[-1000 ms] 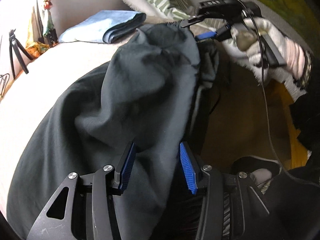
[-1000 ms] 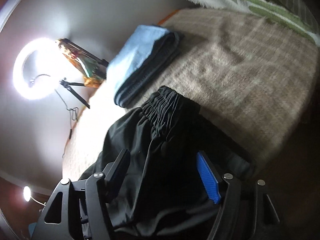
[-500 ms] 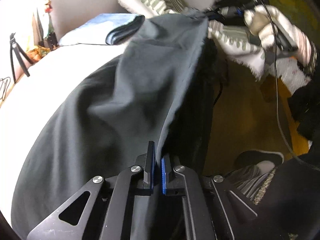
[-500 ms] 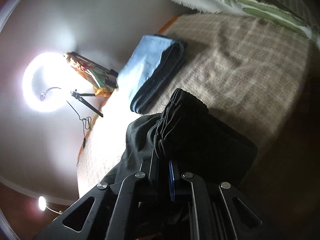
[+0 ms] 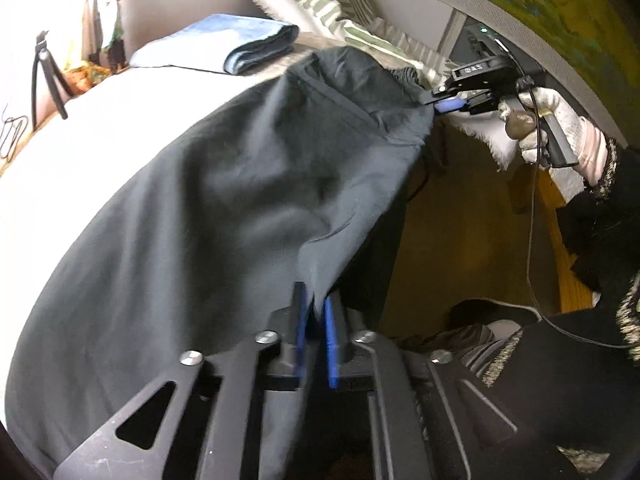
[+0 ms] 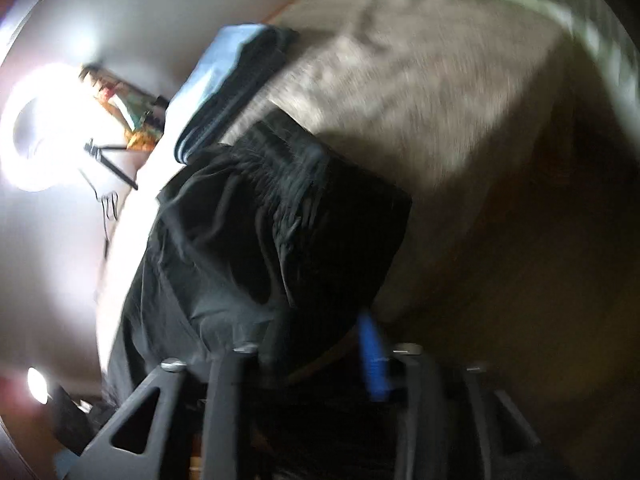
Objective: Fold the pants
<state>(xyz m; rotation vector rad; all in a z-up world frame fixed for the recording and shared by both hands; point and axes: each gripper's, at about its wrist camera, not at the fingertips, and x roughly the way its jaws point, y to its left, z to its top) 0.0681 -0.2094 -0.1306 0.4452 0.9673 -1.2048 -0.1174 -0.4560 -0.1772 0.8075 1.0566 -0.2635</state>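
Left claw [image 5: 316, 312] pinches pants [image 5: 224, 208] edge; right claw [image 5: 440, 102] at waistband.

Pants strung between my two claws over the bed

My left gripper [image 5: 316, 320] pinches the pants [image 5: 224, 216] at the near edge; my right gripper [image 5: 444, 100] bites their far end, off the bed's [image 5: 132, 120] right side. Beyond lie a folded towel [image 5: 224, 46] and a pillow [image 5: 320, 4]. A tripod [image 5: 48, 72] stands left.
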